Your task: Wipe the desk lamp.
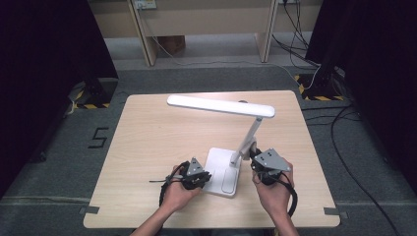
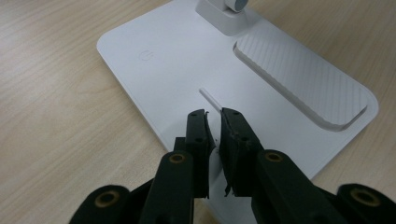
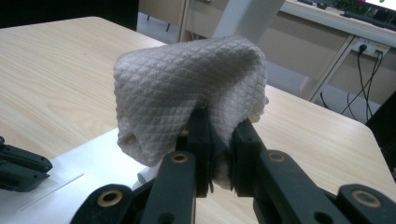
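While I hold station:
Right gripper (image 3: 217,123): clenched on cloth (image 3: 187,88), beside lamp arm (image 1: 248,137).
Left gripper (image 2: 214,116): nearly closed, grasping nothing, over near-left base (image 2: 187,70).
Progress: wiping probably early; base, head (image 1: 221,105) remain.

lamp (image 1: 231,142) on table (image 1: 147,147), grippers flanking base
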Available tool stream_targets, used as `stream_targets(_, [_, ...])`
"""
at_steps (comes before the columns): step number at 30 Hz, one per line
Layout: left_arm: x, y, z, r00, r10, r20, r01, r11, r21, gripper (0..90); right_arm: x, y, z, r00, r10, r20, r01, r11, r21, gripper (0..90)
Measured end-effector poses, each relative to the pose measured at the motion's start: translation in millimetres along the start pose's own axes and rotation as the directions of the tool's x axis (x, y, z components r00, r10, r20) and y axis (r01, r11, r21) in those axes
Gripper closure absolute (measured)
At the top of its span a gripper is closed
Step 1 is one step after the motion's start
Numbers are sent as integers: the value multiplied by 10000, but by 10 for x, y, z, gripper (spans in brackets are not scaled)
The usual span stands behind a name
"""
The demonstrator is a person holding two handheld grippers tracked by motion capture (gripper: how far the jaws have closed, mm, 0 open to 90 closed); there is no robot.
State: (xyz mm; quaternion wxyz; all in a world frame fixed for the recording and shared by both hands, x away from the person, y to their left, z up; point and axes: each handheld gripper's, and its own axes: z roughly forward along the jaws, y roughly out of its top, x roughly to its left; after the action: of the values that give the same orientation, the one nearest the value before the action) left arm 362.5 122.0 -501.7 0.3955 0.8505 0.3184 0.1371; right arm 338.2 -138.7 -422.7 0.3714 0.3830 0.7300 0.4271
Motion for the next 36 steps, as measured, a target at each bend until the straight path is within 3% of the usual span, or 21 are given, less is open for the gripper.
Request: stream_targets(36, [1,4,-3,9999,119,-14,-119,9999,40,809,71,-173,255,9995,6,-325,18,9972,751,818])
